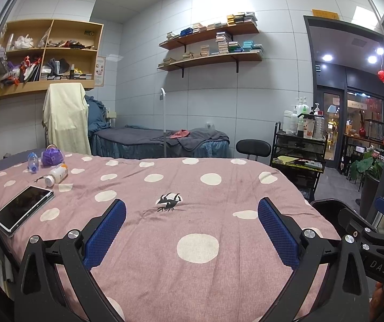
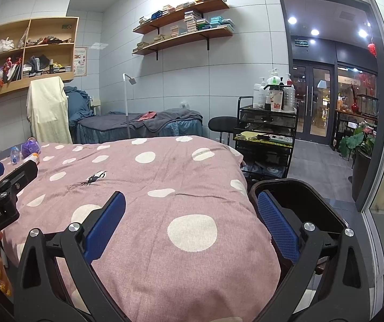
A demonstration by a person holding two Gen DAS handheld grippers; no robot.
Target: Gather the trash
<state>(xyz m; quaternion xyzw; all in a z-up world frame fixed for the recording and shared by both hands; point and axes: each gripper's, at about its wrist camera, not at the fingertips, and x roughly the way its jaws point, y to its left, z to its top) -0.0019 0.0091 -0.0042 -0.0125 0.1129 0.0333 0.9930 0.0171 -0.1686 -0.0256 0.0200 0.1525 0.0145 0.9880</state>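
Observation:
On the pink dotted bedspread (image 1: 192,281) lie a small clear blue bottle (image 1: 33,161), a purple crumpled wrapper (image 1: 51,156) and a white bottle on its side (image 1: 57,174), all far left; the blue bottle (image 2: 14,155) and purple wrapper (image 2: 30,147) also show in the right wrist view. A black scrap (image 1: 168,201) lies mid-bed, seen too as the black scrap (image 2: 94,178). My left gripper (image 1: 192,214) is open above the bed, empty. My right gripper (image 2: 192,209) is open at the bed's right edge, one finger over a dark bin (image 2: 299,196).
A tablet (image 1: 22,209) lies at the bed's left edge. A black trolley (image 2: 265,139) with bottles and a black chair (image 2: 222,124) stand right of the bed. A second bed (image 1: 159,142) is behind. A plant pot (image 2: 361,171) stands by the doorway.

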